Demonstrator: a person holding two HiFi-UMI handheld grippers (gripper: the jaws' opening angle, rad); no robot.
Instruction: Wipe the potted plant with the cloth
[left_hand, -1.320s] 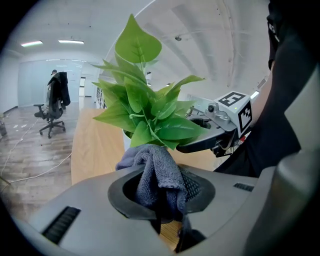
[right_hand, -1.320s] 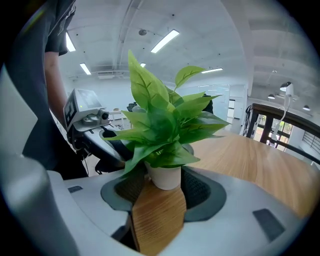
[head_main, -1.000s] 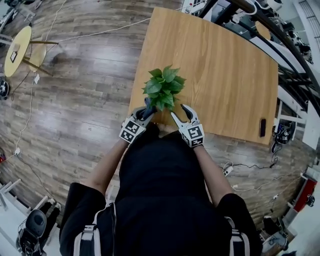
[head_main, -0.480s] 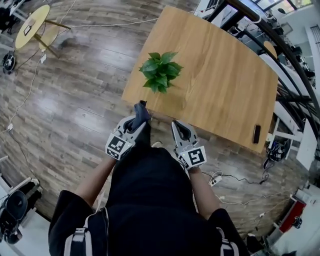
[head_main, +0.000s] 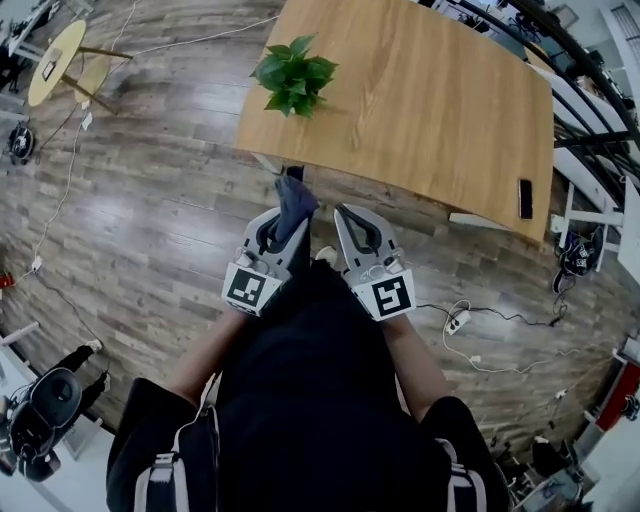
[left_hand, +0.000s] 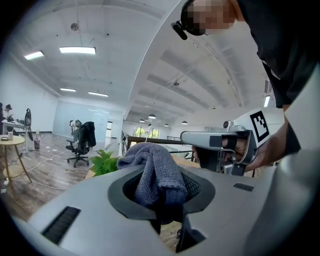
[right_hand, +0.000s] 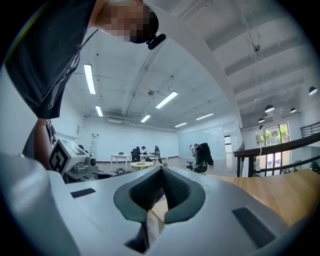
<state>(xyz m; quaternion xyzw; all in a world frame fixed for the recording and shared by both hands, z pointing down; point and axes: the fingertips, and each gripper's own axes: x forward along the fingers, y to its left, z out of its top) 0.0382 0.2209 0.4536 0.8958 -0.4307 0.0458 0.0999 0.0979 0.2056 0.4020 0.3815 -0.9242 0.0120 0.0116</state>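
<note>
1. Wood-plank flooring (head_main: 150, 210) runs under a light wooden table (head_main: 430, 110). A small round yellow side table (head_main: 52, 62) stands far out to the left of the fingers.
2. The left gripper (head_main: 284, 212) is clamped on a dark blue-grey cloth (head_main: 296, 198). The cloth is bunched between its fingers and bulges up past the fingertips.
3. The right gripper (head_main: 347, 215) is just beside the left one, its fingers pressed together with nothing between them.
4. The potted plant (head_main: 293, 73) stands on the table near its corner, well ahead of both sets of fingertips and apart from the cloth.
5. Both grippers are short of the table edge, over the floor, in front of the person's dark-clothed body.
6. A dark flat phone-like object (head_main: 525, 198) lies near the table's edge, far to the right of the right fingers.
7. From the left gripper view, the plant's leaves show just left of the cloth, beyond the fingertips.
</note>
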